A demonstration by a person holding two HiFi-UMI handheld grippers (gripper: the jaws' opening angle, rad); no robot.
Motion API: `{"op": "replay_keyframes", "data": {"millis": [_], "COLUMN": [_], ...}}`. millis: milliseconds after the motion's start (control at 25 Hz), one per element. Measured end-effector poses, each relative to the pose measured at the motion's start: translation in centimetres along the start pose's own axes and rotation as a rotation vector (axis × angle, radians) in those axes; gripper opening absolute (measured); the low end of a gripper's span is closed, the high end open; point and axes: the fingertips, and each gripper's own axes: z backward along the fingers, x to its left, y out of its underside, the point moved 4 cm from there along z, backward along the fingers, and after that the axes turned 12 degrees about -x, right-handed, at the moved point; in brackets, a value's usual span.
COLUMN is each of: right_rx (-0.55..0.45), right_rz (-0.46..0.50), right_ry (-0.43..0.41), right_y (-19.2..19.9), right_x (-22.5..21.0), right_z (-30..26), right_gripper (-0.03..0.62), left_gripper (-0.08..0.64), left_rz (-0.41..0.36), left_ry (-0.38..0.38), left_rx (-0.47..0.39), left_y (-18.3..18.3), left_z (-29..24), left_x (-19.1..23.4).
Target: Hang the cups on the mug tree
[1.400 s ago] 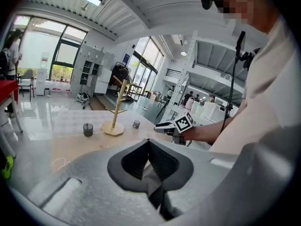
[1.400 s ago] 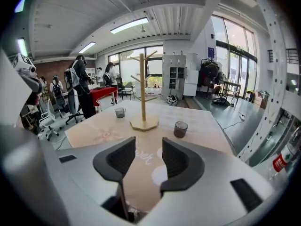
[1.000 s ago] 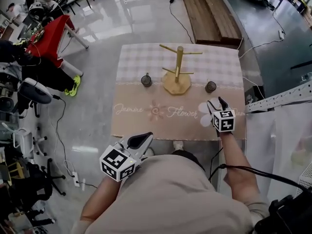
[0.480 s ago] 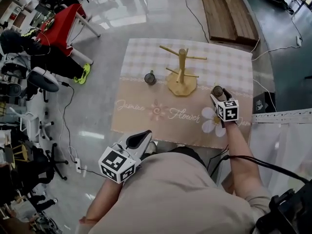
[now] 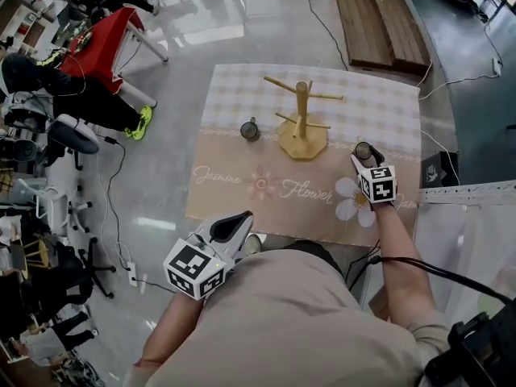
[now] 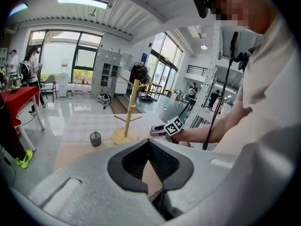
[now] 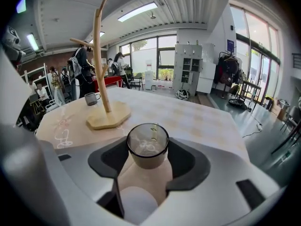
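Observation:
The wooden mug tree (image 5: 302, 123) stands bare at the back middle of the table (image 5: 242, 192). A small dark cup (image 5: 251, 129) sits to its left; the left gripper view shows this cup (image 6: 95, 138) beside the tree (image 6: 132, 107). A second dark cup (image 5: 363, 150) stands at the right. My right gripper (image 5: 365, 156) reaches over it. In the right gripper view this cup (image 7: 148, 145) stands upright on the cloth between the closing jaws of that gripper (image 7: 148, 150), pads close beside its walls. My left gripper (image 5: 232, 226) hovers off the table's near edge, shut and empty (image 6: 149, 142).
The table cloth is checked at the back and beige with flower print in front. Wooden planks (image 5: 379, 22) lie on the floor behind. A red table (image 5: 97, 55), chairs and cables crowd the left. A white frame (image 5: 468, 190) stands close at the right.
My right gripper has moved forward and to the right, up to the right cup, which now stands between its jaws. The left gripper has stayed by the near edge.

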Motion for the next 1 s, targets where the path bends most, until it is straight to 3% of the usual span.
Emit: {"op": "replay_keyframes", "data": {"millis": [360, 720, 1000], "right_rx": [-0.15, -0.346, -0.453], "right_rz": [0.074, 0.138, 0.244], "right_ry": [0.047, 0.091, 0.108], "right_y": [-6.6, -17.2, -24.2], "right_x": [1.7, 4.2, 7.0], "right_z": [3.9, 9.2, 11.4], "right_gripper": [0.267, 0.267, 0.267], "left_gripper": [0.008, 0.008, 0.008], "left_rz": [-0.01, -0.001, 0.012], "left_ry": [0.061, 0.113, 0.117], "left_rx": [-0.013, -0.041, -0.071], "left_y": [0.0, 0.3, 0.6], "left_z": [0.6, 2.7, 5.0], "left_x": [0.4, 0.9, 1.8]}}
